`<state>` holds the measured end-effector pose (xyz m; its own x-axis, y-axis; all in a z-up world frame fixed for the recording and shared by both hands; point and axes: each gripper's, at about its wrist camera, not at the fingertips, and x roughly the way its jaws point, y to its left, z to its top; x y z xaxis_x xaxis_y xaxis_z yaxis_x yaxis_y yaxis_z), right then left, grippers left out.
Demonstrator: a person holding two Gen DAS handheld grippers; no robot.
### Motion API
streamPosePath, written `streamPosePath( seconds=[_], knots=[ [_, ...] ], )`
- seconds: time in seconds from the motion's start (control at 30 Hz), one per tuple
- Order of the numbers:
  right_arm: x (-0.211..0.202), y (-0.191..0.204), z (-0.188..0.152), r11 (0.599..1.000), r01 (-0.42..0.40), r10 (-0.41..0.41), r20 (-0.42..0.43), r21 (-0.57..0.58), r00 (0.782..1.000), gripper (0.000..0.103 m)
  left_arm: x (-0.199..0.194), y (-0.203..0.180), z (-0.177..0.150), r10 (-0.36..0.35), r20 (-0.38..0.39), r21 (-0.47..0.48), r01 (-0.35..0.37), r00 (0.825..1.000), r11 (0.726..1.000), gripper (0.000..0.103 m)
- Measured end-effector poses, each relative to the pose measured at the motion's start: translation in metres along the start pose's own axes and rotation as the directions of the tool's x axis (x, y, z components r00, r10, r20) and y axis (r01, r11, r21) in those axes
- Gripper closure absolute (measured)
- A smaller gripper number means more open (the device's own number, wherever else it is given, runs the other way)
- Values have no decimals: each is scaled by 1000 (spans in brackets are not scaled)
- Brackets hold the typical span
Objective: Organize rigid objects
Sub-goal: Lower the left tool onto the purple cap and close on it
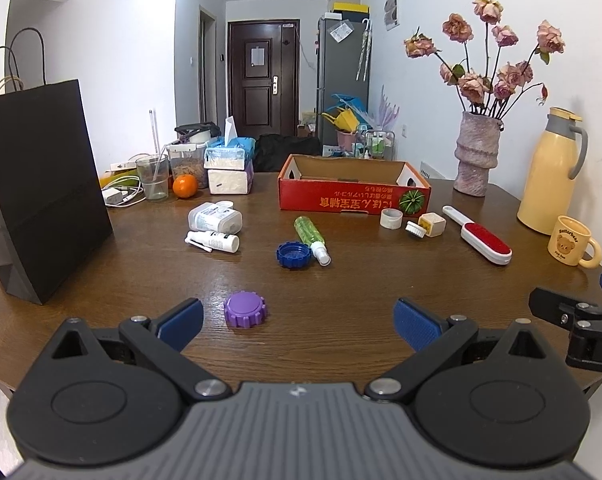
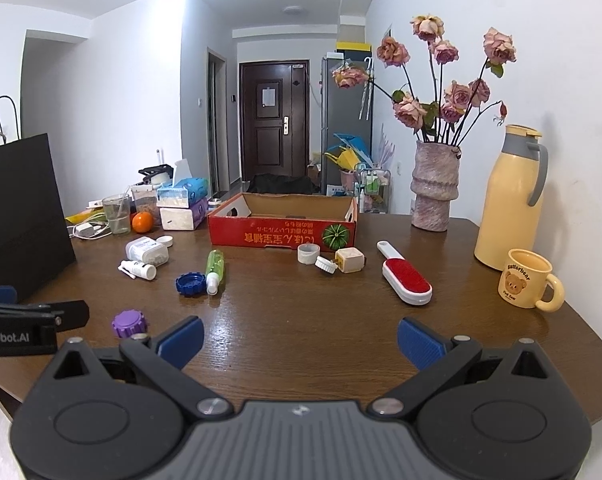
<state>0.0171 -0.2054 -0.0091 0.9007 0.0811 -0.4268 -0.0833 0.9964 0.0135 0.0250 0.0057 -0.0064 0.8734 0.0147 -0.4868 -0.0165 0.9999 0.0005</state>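
A red cardboard box (image 1: 353,200) (image 2: 281,234) stands open at the back middle of the wooden table. In front of it lie a purple cap (image 1: 245,309) (image 2: 129,324), a blue cap (image 1: 293,254) (image 2: 190,284), a green spray bottle (image 1: 311,238) (image 2: 214,266), a white nasal spray (image 1: 215,241) (image 2: 140,269), a white pill bottle (image 1: 215,218) (image 2: 147,251), a white ring (image 1: 391,219) (image 2: 308,254), a cream cube with a white cap (image 1: 428,226) (image 2: 343,261) and a red lint brush (image 1: 481,240) (image 2: 407,278). My left gripper (image 1: 299,322) is open and empty, near the purple cap. My right gripper (image 2: 301,338) is open and empty.
A black paper bag (image 1: 41,200) stands at the left. A glass (image 1: 153,178), an orange (image 1: 185,186) and tissue boxes (image 1: 229,172) crowd the back left. A vase of roses (image 2: 435,188), a yellow thermos (image 2: 509,204) and a bear mug (image 2: 527,280) stand at the right.
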Motion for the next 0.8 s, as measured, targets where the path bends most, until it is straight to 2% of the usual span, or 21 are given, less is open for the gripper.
streamPosePath(
  seconds=[0.8],
  knots=[
    [80,-11,5,999,2,2,-112,34,994,0,86,17,13,30,-116,-31,-34,993,999,0]
  ],
)
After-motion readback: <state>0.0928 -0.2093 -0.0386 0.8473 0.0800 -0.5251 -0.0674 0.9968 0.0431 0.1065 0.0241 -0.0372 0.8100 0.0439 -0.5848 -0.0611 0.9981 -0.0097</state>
